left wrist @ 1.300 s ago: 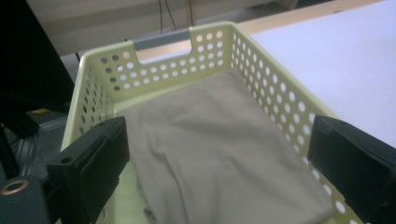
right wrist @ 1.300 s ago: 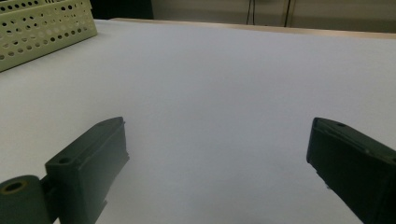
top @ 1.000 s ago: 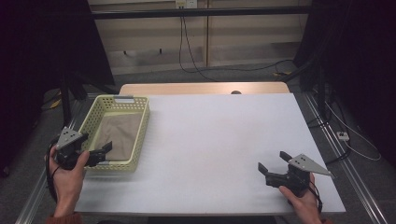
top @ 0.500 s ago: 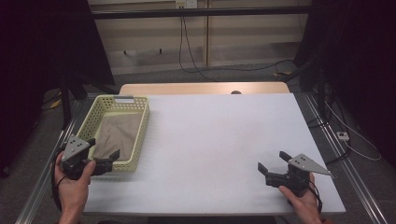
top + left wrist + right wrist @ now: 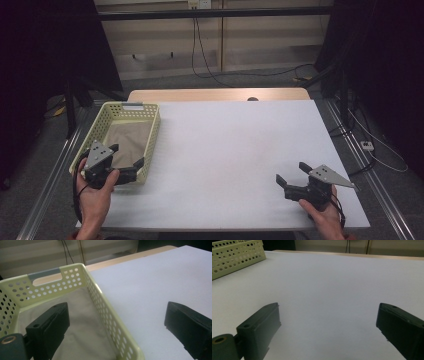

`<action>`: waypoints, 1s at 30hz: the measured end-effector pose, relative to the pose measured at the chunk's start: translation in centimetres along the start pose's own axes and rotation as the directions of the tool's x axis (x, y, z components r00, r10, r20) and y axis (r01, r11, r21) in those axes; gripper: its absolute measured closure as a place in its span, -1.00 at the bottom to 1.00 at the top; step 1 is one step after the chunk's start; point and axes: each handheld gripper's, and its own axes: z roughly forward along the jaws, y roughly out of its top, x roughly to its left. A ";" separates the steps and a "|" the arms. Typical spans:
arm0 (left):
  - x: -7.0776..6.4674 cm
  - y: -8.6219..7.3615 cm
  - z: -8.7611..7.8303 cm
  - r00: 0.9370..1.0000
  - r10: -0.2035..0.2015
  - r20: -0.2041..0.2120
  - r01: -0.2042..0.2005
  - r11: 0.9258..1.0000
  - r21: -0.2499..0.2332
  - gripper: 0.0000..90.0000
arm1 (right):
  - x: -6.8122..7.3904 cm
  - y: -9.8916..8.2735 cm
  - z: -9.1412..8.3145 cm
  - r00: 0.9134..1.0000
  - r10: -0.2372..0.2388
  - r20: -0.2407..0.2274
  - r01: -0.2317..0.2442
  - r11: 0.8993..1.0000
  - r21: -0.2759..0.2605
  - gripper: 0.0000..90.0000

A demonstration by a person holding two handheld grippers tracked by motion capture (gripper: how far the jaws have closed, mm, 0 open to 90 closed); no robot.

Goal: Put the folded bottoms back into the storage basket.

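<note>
Straddling the basket's (image 5: pixel 150 145) near right wall, the left gripper (image 5: pixel 126 161) has its jaws spread, one over the cloth (image 5: pixel 85 335) inside, one over the table (image 5: pixel 240 150). At the near right corner, the right gripper (image 5: pixel 291 174) is spread too, holding nothing.

You're working in what looks like a lab or recording room, not a home. Your white tabletop (image 5: pixel 235 150) sits on a metal frame with rails (image 5: pixel 47 187) running along both sides, and it is nearly bare apart from a pale perforated plastic basket (image 5: pixel 150 137). Dark curtains or panels (image 5: pixel 45 60) close off both sides. Behind the tabletop, loose black cables (image 5: pixel 210 55) hang from a wall socket (image 5: pixel 197 4) and trail over the grey carpeted floor (image 5: pixel 240 82), and a power strip (image 5: pixel 367 145) lies at the right.
</note>
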 end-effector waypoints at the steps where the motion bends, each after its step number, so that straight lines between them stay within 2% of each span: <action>1: -0.1 0.1 0.1 1.000 0.008 0.015 -0.008 1.000 0.003 -0.87 | 0.0 0.0 0.0 1.000 0.000 0.000 0.000 1.000 0.000 -0.89; 3: -0.5 0.4 0.3 0.999 0.035 0.032 -0.035 0.999 -0.002 -0.87 | 0.0 0.0 0.0 1.000 0.000 0.001 0.000 1.000 0.000 -0.89; 9: -1.2 1.0 1.2 0.998 0.046 0.049 -0.046 0.999 -0.005 -0.87 | 0.0 0.0 0.0 1.000 0.002 -0.001 -0.002 1.000 0.000 -0.89; 12: -1.5 1.3 1.8 0.998 0.051 0.044 -0.050 0.999 -0.021 -0.87 | 0.0 0.0 0.0 1.000 0.001 -0.003 -0.001 1.000 0.000 -0.89; 14: -1.7 1.4 2.2 0.997 0.045 0.068 -0.044 0.999 -0.024 -0.87 | 0.0 0.0 0.0 1.000 -0.003 -0.007 0.003 1.000 0.002 -0.89; 16: -2.1 1.6 2.6 0.996 0.064 0.070 -0.063 0.998 -0.012 -0.87 | 0.1 0.0 0.0 1.000 -0.002 -0.009 0.002 1.000 0.003 -0.89; 20: -2.9 1.8 3.6 0.994 0.062 0.086 -0.061 0.998 -0.012 -0.86 | 0.1 0.0 0.1 1.000 0.002 -0.009 -0.002 1.000 0.006 -0.89; 27: -4.2 2.2 5.4 0.987 0.100 0.124 -0.102 0.995 0.010 -0.86 | 0.1 0.0 0.1 1.000 -0.002 -0.015 0.002 1.000 0.006 -0.89; 30: -5.0 2.4 5.9 0.984 0.085 0.154 -0.083 0.996 -0.018 -0.86 | 0.1 0.0 0.1 1.000 -0.002 -0.016 0.002 1.000 0.006 -0.89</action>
